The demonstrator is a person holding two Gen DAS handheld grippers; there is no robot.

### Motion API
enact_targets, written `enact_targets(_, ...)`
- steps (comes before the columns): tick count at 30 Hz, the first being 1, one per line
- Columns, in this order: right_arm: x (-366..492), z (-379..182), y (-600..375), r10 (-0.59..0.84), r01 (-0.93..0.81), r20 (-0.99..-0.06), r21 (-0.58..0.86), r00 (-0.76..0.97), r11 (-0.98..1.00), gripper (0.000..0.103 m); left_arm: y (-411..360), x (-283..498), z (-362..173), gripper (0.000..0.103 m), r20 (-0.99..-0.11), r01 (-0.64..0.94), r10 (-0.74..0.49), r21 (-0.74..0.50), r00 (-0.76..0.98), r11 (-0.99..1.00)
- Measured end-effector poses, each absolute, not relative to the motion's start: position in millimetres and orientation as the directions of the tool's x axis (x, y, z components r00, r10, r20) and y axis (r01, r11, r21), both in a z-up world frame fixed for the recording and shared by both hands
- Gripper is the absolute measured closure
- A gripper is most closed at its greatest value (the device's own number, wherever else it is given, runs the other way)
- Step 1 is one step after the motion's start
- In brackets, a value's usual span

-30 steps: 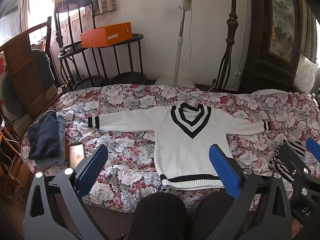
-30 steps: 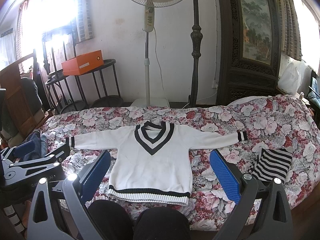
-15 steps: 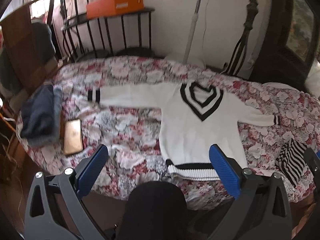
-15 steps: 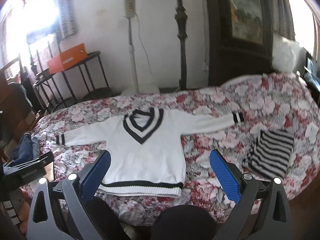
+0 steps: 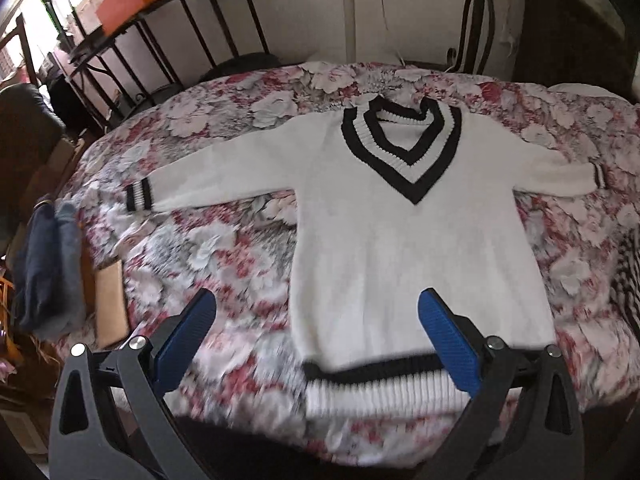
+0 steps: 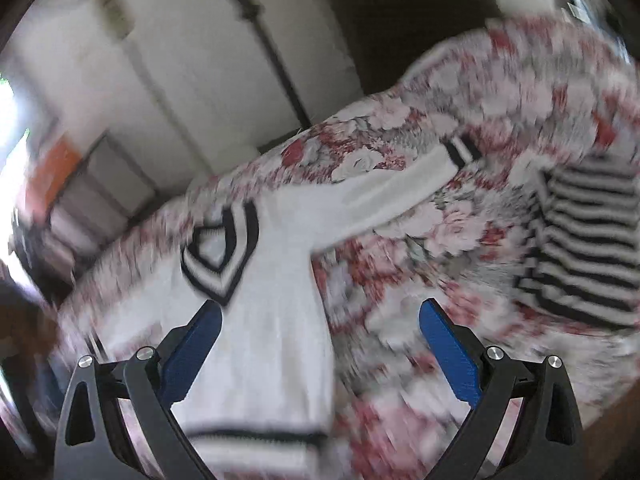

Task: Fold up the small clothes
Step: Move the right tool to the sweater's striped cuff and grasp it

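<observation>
Both grippers' fingers, left [image 5: 316, 344] and right [image 6: 320, 350], are spread wide, empty, above the white sweater [image 5: 404, 240] (laid flat on the floral bedspread [image 5: 224, 248]); a rushed grab could bunch its hem.

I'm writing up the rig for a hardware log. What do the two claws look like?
Both look alike. The left claw and right claw each have two flat blue ribbed pads on dark grey, triangular cut-out fingers, fastened with round silver bolts. No cables, markings or sleeves show.
</observation>
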State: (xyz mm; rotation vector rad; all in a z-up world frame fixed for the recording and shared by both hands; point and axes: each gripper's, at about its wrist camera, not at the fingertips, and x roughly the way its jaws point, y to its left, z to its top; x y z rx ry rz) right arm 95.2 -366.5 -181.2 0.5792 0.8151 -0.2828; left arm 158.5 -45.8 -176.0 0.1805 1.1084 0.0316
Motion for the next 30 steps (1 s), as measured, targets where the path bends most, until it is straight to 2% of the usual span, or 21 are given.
enact_targets(3, 132.6, -198.4, -407.7, -0.008, 0.495, -0.701, 0.495, 0.713, 0.714, 0.003, -53.9, 194.9, -189.8, 0.005, -0.890, 0.056, 0.123, 0.164, 0.440, 0.985)
enact_targets(8, 175.8, -235.6, -487.7, -0.070, 0.551, -0.626, 0.621, 0.777, 0.558, 0.004, -74.2, 256.4, -217.3, 0.005, -0.888, 0.052, 0.138, 0.178, 0.440, 0.983)
enact_targets(11, 173.9, -269.0, -531.1, -0.126, 0.589, -0.611, 0.658, 0.782, 0.468, 0.007, -86.0, 280.1, -238.0, 0.005, -0.889, 0.061, 0.143, 0.187, 0.434, 0.980)
enact_targets(14, 168.2, -304.9, -568.3, -0.154, 0.652, -0.649, 0.660, 0.745, 0.372, 0.013, -93.7, 296.1, -267.4, 0.005, -0.892, 0.064, 0.143, 0.188, 0.428, 0.980)
enact_targets(17, 165.2, -331.0, -600.2, -0.127, 0.621, -0.610, 0.747, 0.782, 0.236, 0.014, -91.4, 304.6, -294.3, 0.005, -0.914, 0.035, 0.141, 0.166, 0.380, 0.985)
enact_targets(19, 166.2, -337.5, -612.7, -0.154, 0.620, -0.600, 0.754, 0.785, 0.219, 0.014, -92.5, 310.9, -305.6, 0.005, -0.937, 0.045, 0.100, 0.122, 0.335, 0.992)
enact_targets(25, 193.4, -363.0, -632.2, -0.098, 0.566, -0.560, 0.794, 0.823, 0.222, 0.033, -98.3, 313.6, -325.6, 0.005, -0.940, 0.066, 0.147, 0.175, 0.309, 0.982)
enact_targets(27, 201.3, -366.8, -634.6, -0.095, 0.559, -0.554, 0.793, 0.827, 0.240, 0.043, -100.6, 313.9, -328.9, 0.005, -0.943, 0.074, 0.140, 0.169, 0.303, 0.983)
enact_targets(30, 210.3, -372.7, -635.9, -0.075, 0.556, -0.558, 0.786, 0.826, 0.269, 0.047, -106.6, 311.9, -331.0, 0.005, -0.938, 0.101, 0.150, 0.190, 0.311, 0.977)
